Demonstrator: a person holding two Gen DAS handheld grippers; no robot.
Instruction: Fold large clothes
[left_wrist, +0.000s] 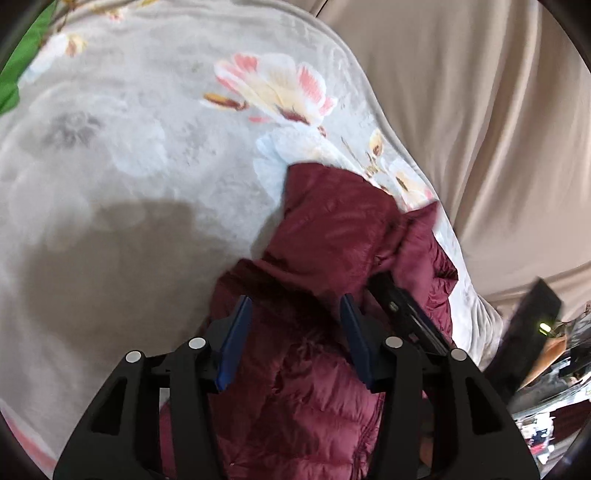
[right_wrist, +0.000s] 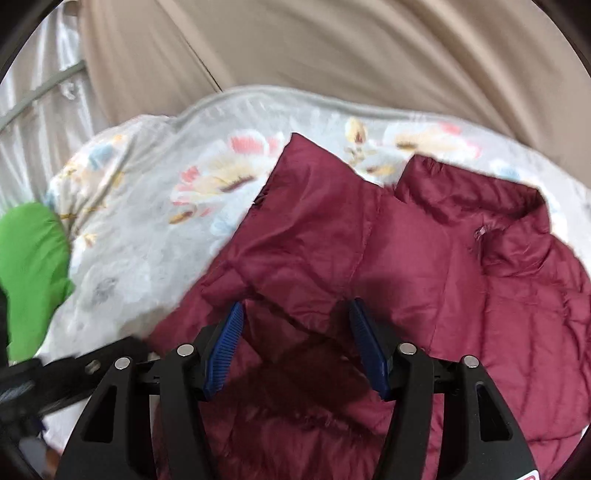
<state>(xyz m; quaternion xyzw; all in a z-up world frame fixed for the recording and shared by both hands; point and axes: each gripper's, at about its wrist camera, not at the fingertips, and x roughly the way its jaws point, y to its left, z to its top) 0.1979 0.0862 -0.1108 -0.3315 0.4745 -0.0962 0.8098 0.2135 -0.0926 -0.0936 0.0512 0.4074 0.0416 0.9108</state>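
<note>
A maroon puffer jacket (right_wrist: 388, 266) lies partly folded on a floral blanket (right_wrist: 147, 229) spread over a bed, filling the centre and lower right of the right wrist view, its collar at upper right and a sleeve flap laid across the body. Both the right gripper (right_wrist: 295, 325) and the left gripper (left_wrist: 295, 321) hover just above the quilted fabric with jaws spread wide, holding nothing. A green garment (right_wrist: 29, 266) waits at the left edge; beige curtains (right_wrist: 369, 51) hang behind. The fold appears to be midway, between grasps. The next move likely calls for pinching an edge of the jacket and carrying it across without dragging the slippery shell out of line.
</note>
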